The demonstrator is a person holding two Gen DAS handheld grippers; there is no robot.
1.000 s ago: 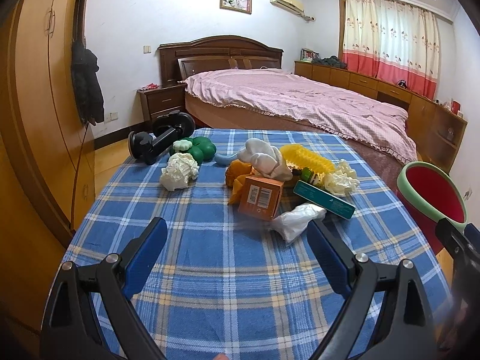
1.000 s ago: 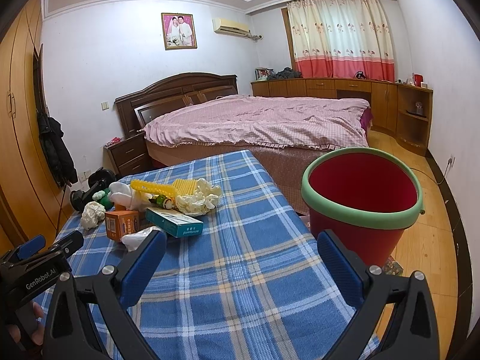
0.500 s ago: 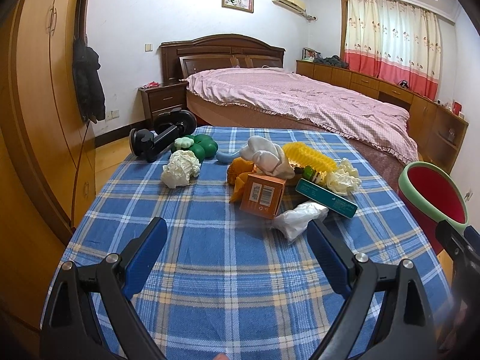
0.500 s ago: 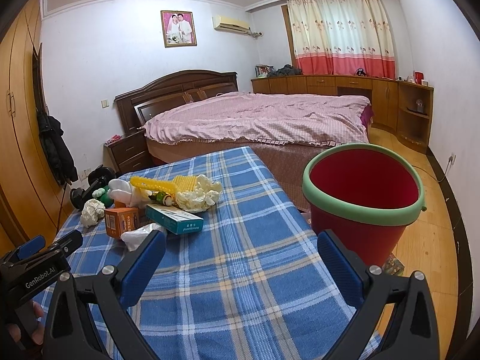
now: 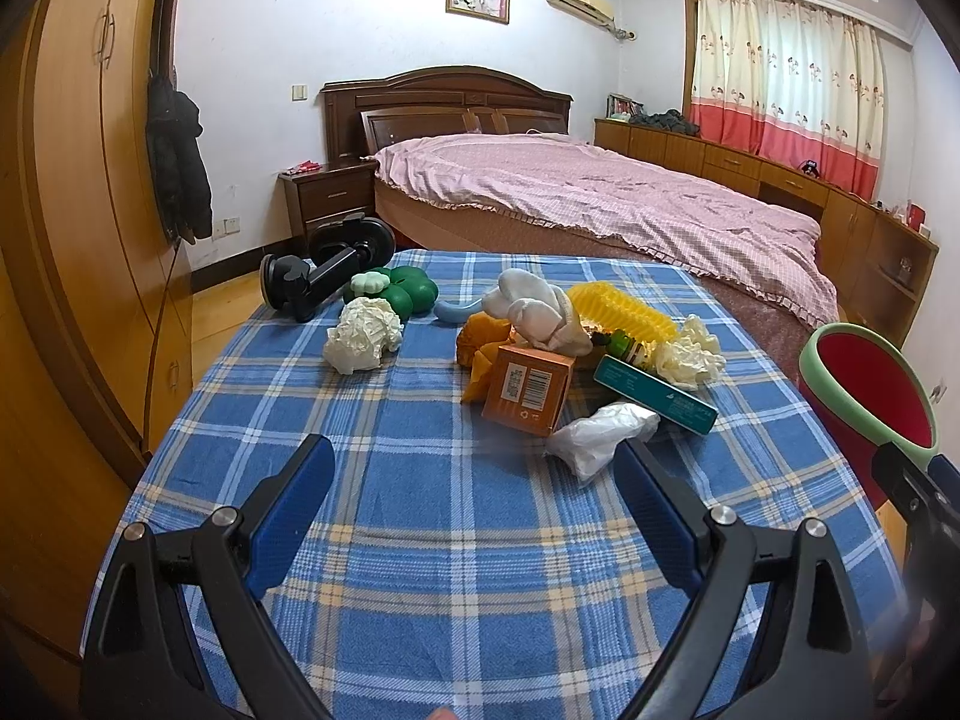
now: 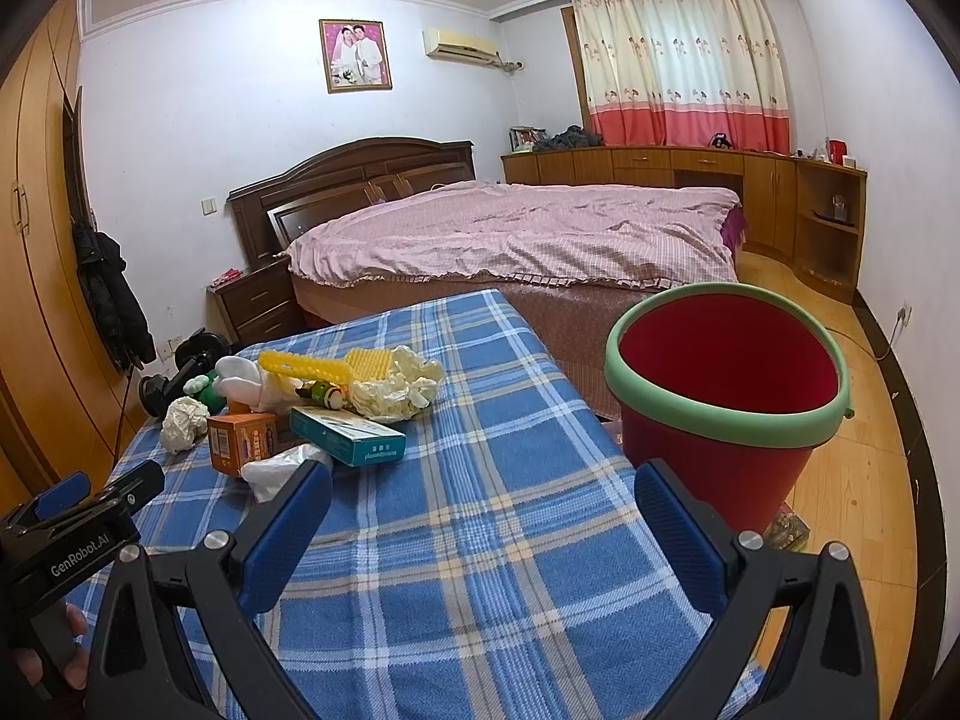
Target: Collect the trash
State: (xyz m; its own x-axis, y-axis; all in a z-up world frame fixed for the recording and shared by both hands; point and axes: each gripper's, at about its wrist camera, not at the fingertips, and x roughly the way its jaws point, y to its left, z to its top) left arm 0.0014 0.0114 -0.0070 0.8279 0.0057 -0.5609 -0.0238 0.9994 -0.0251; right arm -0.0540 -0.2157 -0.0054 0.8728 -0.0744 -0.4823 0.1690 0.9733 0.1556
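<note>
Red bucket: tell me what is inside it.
The red bucket shows only its bare red inner wall below the green rim; no trash is visible in it. Its bottom is hidden by the near wall in both views, so something lying low could not be seen.

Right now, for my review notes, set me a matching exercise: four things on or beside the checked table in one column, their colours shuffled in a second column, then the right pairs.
Things:
1. bucket beside the table
2. flat box lying near the pile's right edge
3. cube-shaped box with a barcode
4. crumpled paper ball at the left of the pile

Colours:
A. white
B. orange
C. red with a green rim
D. teal

Pairs: 1-C, 2-D, 3-B, 4-A
</note>
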